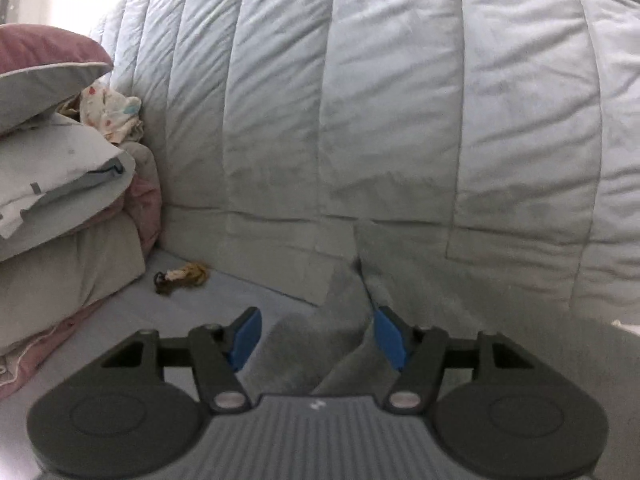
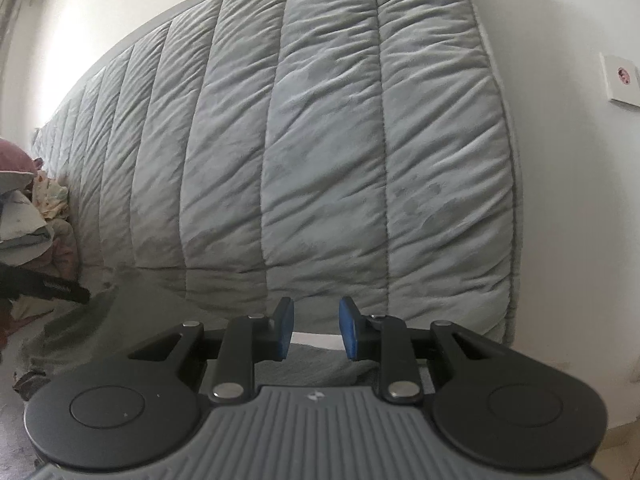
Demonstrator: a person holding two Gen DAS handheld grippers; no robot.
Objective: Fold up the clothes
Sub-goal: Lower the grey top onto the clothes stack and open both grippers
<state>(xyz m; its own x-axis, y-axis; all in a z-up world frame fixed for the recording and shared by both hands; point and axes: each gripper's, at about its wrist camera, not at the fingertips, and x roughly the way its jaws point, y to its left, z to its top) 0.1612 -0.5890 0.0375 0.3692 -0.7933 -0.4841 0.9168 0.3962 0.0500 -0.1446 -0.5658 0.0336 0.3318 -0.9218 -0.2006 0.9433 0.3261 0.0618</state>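
A grey garment [image 1: 400, 280] lies crumpled on the bed sheet in front of the quilted headboard, a slit or seam running up its middle. My left gripper [image 1: 316, 336] hovers over its near part with the blue pads [image 1: 246, 336] wide apart; cloth shows in the gap but neither pad presses on it. In the right wrist view the same garment [image 2: 120, 320] spreads out low and to the left. My right gripper [image 2: 316, 330] sits above it, its pads a short way apart with nothing pinched between them.
The grey quilted headboard [image 1: 360, 100] fills the background. A stack of pillows and folded bedding [image 1: 60, 168] stands at the left, with a patterned cloth [image 1: 112, 114] behind it. A small brown tangle [image 1: 182, 278] lies on the sheet. A wall socket [image 2: 622, 78] is at the right.
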